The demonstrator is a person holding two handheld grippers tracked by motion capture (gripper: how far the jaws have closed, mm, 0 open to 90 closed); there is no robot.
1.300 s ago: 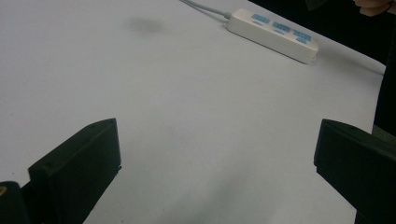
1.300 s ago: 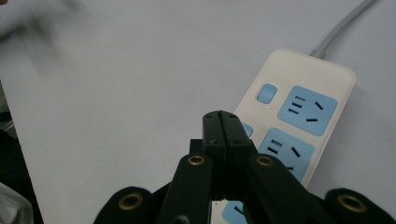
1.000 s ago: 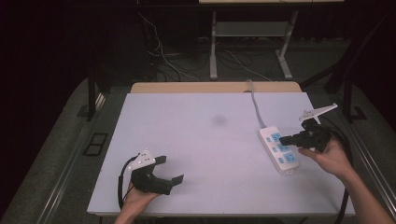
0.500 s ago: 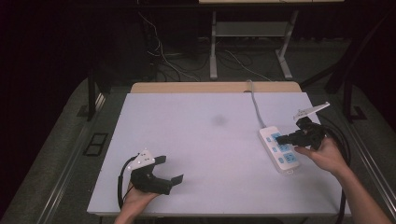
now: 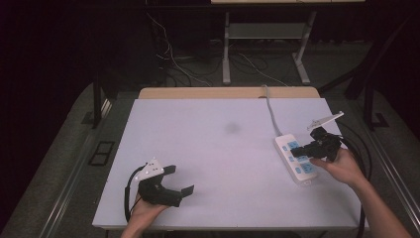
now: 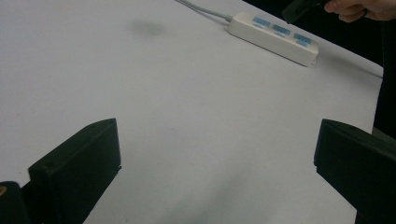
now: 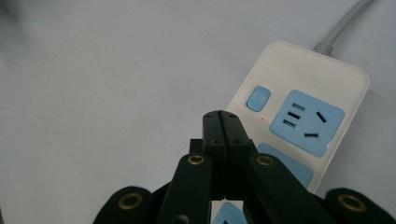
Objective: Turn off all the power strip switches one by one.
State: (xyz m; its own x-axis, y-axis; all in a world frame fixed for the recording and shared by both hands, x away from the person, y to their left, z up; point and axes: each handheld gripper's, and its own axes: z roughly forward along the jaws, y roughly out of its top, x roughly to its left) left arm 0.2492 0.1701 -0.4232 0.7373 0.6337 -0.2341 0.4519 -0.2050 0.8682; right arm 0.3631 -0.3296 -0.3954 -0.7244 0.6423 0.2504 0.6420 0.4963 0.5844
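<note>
R gripper (image 7: 222, 122) jaws pressed together, holding nothing, hovering above white rigid plastic power strip w/ blue sockets (image 7: 299, 116); light, slides easily, grip across body. L gripper (image 5: 168, 186) jaws gaping, empty.

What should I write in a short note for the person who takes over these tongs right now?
Right tongs: shut, empty, tips poised over the power strip near its switch button; whether they touch it cannot be told.
Left tongs: open, empty, resting at the near left of the table.
Power strip: lies at the right side of the table, its cable running to the far edge. Nothing is plugged in.
Left to do: probably press the switch.
</note>
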